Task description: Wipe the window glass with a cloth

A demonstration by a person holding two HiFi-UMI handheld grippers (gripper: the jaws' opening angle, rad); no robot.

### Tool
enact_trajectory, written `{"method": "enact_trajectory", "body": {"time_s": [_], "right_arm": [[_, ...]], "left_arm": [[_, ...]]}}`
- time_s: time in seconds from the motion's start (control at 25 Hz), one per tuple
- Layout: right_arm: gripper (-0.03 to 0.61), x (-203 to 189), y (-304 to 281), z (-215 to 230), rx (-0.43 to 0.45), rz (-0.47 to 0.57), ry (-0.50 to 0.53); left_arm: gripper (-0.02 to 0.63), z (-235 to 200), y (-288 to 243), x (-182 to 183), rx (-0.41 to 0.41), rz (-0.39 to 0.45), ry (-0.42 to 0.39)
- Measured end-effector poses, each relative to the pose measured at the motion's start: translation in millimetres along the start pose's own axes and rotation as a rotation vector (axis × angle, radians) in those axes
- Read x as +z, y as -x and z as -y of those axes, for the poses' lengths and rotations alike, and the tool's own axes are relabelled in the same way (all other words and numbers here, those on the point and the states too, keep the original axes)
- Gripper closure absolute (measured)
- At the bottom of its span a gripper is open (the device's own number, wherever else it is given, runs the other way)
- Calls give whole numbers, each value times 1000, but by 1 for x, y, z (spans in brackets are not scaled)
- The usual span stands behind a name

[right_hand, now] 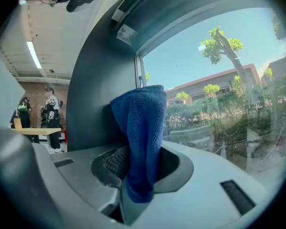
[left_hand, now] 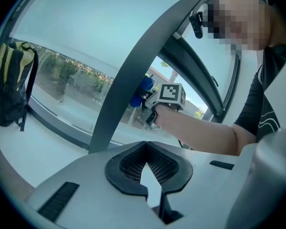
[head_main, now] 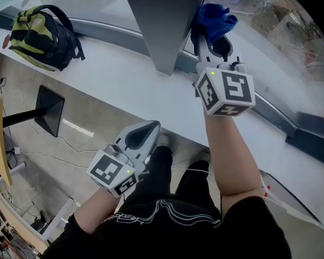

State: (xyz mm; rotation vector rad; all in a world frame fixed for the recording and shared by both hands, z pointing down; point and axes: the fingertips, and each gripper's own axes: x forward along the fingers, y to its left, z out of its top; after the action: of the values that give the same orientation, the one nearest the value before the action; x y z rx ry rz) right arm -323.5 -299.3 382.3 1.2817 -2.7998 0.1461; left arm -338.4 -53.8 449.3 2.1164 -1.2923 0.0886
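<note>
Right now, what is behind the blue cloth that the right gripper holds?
Behind the blue cloth, held in the right gripper, stand the dark window pillar and the window glass. The cloth covers where they meet lower down.

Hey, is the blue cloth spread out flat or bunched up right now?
Bunched up. The blue cloth stands folded in a narrow wad, clamped between the jaws of the right tool, not spread flat.
</note>
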Motion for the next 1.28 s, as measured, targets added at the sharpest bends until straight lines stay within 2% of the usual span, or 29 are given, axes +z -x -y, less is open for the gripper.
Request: {"method": "enact_trajectory", "body": {"time_s": [0.6,0.92,1.28], "right_arm": [[485,-5,19,26,-44,-10,-5],[485,-6,53,64,-95,2,-14],[485,-5,114,129,-170,0,-16]], "left_arm": [[609,17,-19,-7,-44,-40,-15],[609,43,-41,-18,-82,-70,-30],[609,101,-77,-27,-141,-94,-67]]}}
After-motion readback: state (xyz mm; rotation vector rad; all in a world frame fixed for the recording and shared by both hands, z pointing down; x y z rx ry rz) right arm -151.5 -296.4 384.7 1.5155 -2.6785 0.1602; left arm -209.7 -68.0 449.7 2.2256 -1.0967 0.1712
